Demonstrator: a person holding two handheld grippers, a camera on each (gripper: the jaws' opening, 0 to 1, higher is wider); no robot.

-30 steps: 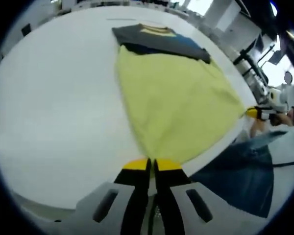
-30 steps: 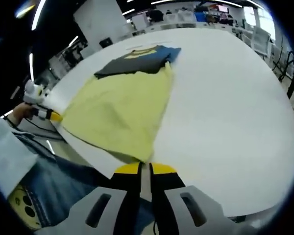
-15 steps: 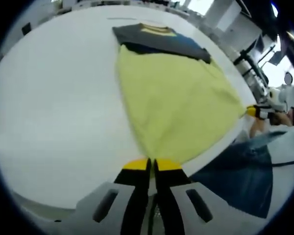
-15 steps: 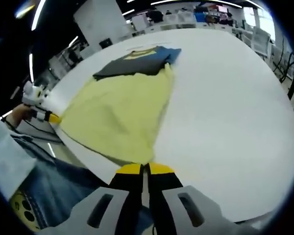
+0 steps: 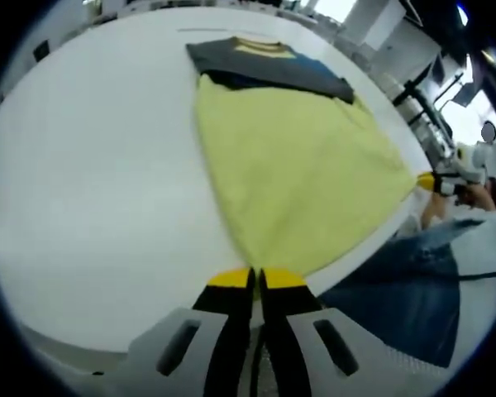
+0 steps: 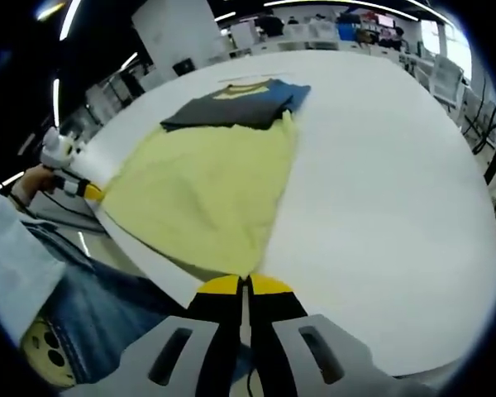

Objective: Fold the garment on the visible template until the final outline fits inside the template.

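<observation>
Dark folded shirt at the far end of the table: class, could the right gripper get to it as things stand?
Probably not at once: the right gripper is shut on the yellow garment, and the dark shirt lies beyond it. Nothing else blocks the way.

Matt yellow cloth garment, smooth white table, denim jeans

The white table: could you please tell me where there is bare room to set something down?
The white table is bare on the side of the yellow garment away from the person. In the left gripper view, likewise. Crowded: the near edge, where both hand-held grippers pinch the garment, and the dark shirt beyond.
</observation>
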